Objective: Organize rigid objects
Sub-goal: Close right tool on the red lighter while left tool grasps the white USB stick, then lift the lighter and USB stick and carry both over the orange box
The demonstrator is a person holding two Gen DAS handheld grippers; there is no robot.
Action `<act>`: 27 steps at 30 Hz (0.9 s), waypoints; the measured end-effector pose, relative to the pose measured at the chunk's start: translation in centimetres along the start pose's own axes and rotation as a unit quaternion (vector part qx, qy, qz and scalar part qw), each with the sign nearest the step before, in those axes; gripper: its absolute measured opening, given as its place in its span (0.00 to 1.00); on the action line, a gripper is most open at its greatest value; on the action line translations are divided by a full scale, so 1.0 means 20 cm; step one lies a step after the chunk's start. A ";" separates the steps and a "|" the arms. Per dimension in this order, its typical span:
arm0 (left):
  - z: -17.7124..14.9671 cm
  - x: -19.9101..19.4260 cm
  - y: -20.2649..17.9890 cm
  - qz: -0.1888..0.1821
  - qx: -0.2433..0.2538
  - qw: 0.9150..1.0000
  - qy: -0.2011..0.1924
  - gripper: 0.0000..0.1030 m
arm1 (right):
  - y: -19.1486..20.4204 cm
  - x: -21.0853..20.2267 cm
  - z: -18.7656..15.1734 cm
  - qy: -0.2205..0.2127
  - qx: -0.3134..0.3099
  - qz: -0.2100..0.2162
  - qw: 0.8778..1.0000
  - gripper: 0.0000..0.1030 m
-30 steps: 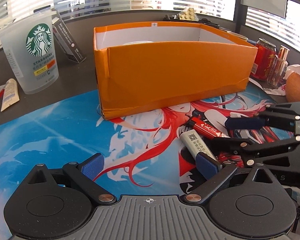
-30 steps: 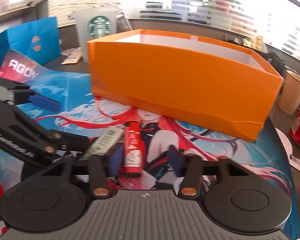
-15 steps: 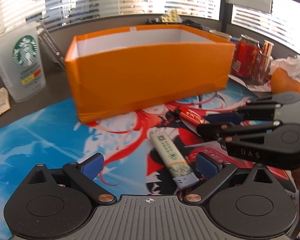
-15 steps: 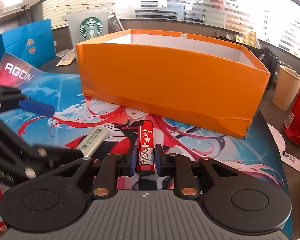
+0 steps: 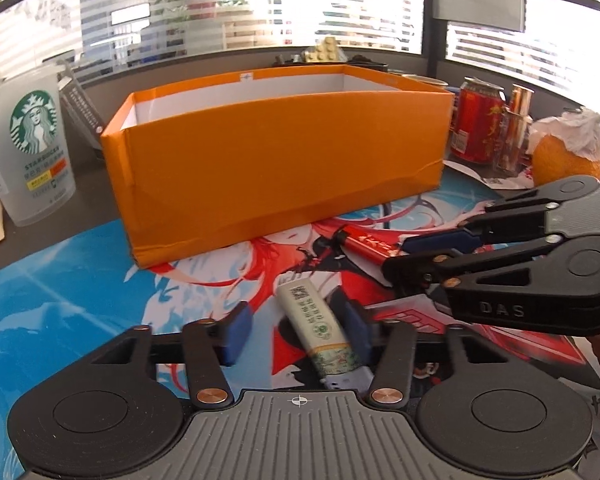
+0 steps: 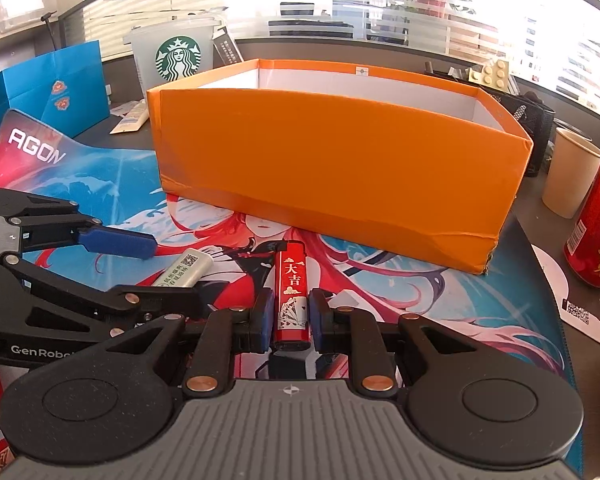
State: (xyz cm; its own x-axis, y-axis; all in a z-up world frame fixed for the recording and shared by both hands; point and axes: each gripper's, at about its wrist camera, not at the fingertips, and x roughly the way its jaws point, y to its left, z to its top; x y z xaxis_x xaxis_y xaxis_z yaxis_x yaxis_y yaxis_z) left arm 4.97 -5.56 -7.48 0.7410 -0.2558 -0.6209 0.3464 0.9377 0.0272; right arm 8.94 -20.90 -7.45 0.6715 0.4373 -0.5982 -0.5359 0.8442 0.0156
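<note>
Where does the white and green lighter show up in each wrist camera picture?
Left wrist view: the white and green lighter lies low in the middle, between the left tool's closing jaws.
Right wrist view: it sits left of centre, beside the red lighter that the right tool grips.
Shared landmark: the orange box behind both lighters.

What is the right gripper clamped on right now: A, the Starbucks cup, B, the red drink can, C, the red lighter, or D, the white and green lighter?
C: in the right wrist view the right gripper has both blue pads pressed against the sides of the red lighter, which lies on the printed mat in front of the orange box.
</note>
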 end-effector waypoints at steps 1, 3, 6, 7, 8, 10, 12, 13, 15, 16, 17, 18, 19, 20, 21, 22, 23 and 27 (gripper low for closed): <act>0.00 0.00 -0.01 -0.003 0.003 1.000 0.000 0.34 | 0.00 0.00 0.00 0.000 0.000 0.000 1.000 0.17; -0.01 -0.01 -0.03 -0.008 0.010 1.000 -0.002 0.25 | 0.00 0.00 0.00 0.000 -0.002 -0.001 1.000 0.17; -0.01 -0.02 -0.03 -0.016 0.005 1.000 -0.001 0.20 | 0.01 0.00 0.00 0.000 -0.006 -0.007 1.000 0.17; -0.01 -0.02 -0.02 -0.022 -0.004 1.000 0.001 0.20 | 0.01 0.00 0.00 0.000 -0.008 -0.010 1.000 0.17; -0.01 -0.02 -0.01 -0.028 -0.009 1.000 0.003 0.20 | 0.02 0.00 0.00 0.000 -0.008 -0.012 1.000 0.17; -0.01 -0.03 0.00 -0.029 -0.018 0.999 0.005 0.20 | 0.03 0.00 0.00 0.001 -0.010 -0.015 1.000 0.17; -0.01 -0.03 0.02 -0.032 -0.026 0.999 0.007 0.20 | 0.03 -0.01 0.00 0.002 -0.011 -0.017 1.000 0.17; -0.01 -0.04 0.02 -0.032 -0.028 0.999 0.005 0.20 | 0.03 0.00 0.00 0.002 -0.010 -0.016 1.000 0.17; -0.01 -0.06 0.03 -0.034 -0.032 0.999 0.001 0.20 | 0.03 -0.01 0.00 0.001 -0.006 -0.014 1.000 0.17; 0.00 -0.07 0.04 -0.035 -0.034 0.999 -0.003 0.20 | 0.03 -0.01 0.00 0.001 -0.003 -0.013 1.000 0.17; 0.00 -0.09 0.04 -0.036 -0.038 0.999 -0.007 0.20 | 0.03 -0.01 0.00 0.000 -0.001 -0.012 1.000 0.17; 0.01 -0.11 0.05 -0.036 -0.039 0.999 -0.012 0.20 | 0.03 -0.02 0.00 -0.002 0.002 -0.010 1.000 0.17; 0.02 -0.12 0.06 -0.035 -0.039 0.999 -0.016 0.20 | 0.03 -0.03 0.01 -0.005 0.004 -0.009 1.000 0.17; 0.03 -0.14 0.07 -0.033 -0.040 0.998 -0.021 0.20 | 0.03 -0.04 0.01 -0.009 0.005 -0.007 1.000 0.17; 0.04 -0.15 0.07 -0.032 -0.041 0.998 -0.025 0.20 | 0.03 -0.05 0.02 -0.013 0.006 -0.007 1.000 0.17; 0.05 -0.17 0.08 -0.033 -0.042 0.998 -0.029 0.20 | 0.04 -0.07 0.03 -0.017 0.006 -0.006 1.000 0.17; 0.06 -0.18 0.08 -0.033 -0.043 0.998 -0.033 0.20 | 0.04 -0.08 0.04 -0.021 0.005 -0.006 1.000 0.17; 0.10 -0.22 0.10 -0.033 -0.046 0.997 -0.046 0.20 | 0.06 -0.12 0.06 -0.030 -0.001 -0.007 1.000 0.17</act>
State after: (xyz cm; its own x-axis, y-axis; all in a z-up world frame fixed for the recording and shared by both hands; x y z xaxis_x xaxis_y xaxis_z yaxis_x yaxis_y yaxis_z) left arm 3.49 -2.98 -3.14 0.7695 -0.3337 -0.5446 0.3448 0.9348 -0.0855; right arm 7.32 -20.47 -5.08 0.7081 0.4438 -0.5491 -0.5275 0.8495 0.0064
